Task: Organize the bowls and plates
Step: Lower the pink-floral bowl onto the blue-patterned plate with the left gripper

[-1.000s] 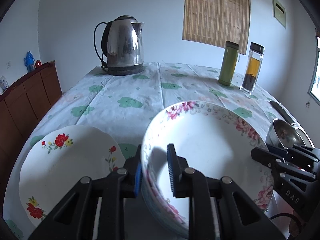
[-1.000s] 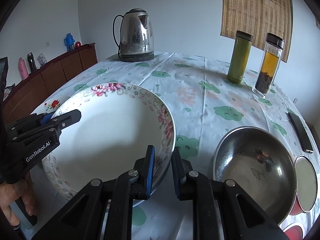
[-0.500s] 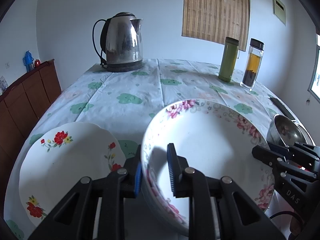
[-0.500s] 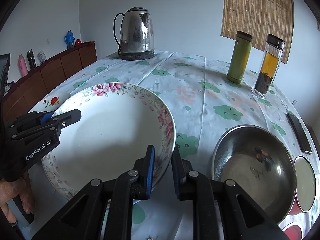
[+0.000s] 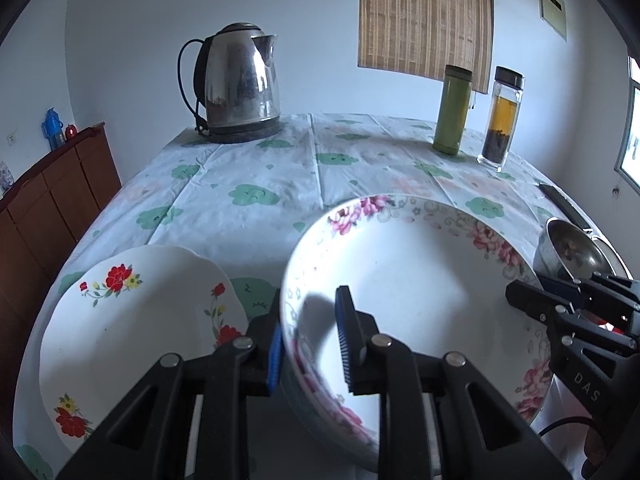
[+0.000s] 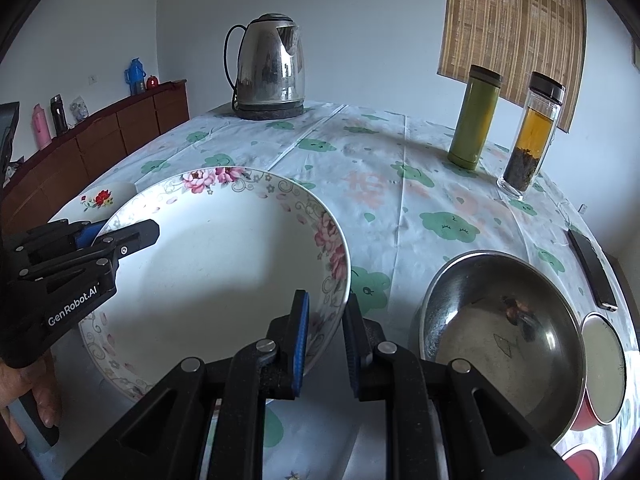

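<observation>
The bowl (image 5: 416,280), white with pink flowers round its rim, fills the lower centre of the left wrist view and the lower left of the right wrist view, and it is held from two opposite sides at once. In the bottom of the left view the left gripper (image 5: 310,340) straddles the near rim, one pad outside the wall and one inside, closed onto it; in the bottom of the right view the right gripper (image 6: 326,336) pinches the rim on the other side in the same way. Two grips make sense for so wide and shallow a dish: a single pinch at the edge would likely let it tip. Whether the bowl rests on the table (image 5: 256,168) or hangs just above it I cannot tell. At the lower left of the left view, just beside the bowl, lies the plate (image 5: 132,320) with red flowers, flat on the cloth, a probable place for stacking. At the lower right of the right view a steel bowl (image 6: 504,340) sits near, with a small lidded dish (image 6: 604,372) at its far side. Further up the frame stand a green flask (image 6: 474,116) and a tea bottle (image 6: 530,132), and at the upper centre a kettle (image 6: 272,68), all well apart from the dishes.
</observation>
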A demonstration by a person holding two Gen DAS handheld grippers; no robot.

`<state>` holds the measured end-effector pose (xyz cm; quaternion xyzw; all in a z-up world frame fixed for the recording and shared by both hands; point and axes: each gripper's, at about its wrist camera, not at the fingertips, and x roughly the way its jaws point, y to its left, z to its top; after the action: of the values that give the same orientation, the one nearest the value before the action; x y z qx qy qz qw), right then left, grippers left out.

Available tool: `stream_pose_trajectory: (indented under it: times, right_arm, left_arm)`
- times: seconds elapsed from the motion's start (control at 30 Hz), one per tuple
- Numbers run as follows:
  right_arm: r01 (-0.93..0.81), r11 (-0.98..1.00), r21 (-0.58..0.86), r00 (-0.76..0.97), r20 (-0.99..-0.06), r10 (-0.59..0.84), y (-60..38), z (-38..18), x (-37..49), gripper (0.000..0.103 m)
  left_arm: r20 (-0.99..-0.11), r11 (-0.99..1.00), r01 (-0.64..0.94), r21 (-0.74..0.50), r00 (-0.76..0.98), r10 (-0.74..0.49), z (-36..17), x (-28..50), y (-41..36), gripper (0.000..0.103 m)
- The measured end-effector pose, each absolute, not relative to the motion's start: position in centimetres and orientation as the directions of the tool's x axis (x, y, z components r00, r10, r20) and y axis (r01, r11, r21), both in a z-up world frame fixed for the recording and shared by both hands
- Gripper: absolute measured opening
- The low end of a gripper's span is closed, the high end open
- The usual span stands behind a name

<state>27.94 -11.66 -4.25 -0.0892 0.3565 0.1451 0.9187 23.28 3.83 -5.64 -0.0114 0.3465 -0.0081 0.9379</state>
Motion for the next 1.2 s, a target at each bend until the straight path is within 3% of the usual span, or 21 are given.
stream_pose_trajectory:
  times: [1.2]
  right_arm:
    - [-0.339,0.932,-0.127,0.712,-0.683,0.166,-11.02,-4.47,27.96,0.019]
  left_arm:
    - [-0.677,0.996,0.042,-0.081,0.731,-0.086,-6.09,23.05,4.23,0.02]
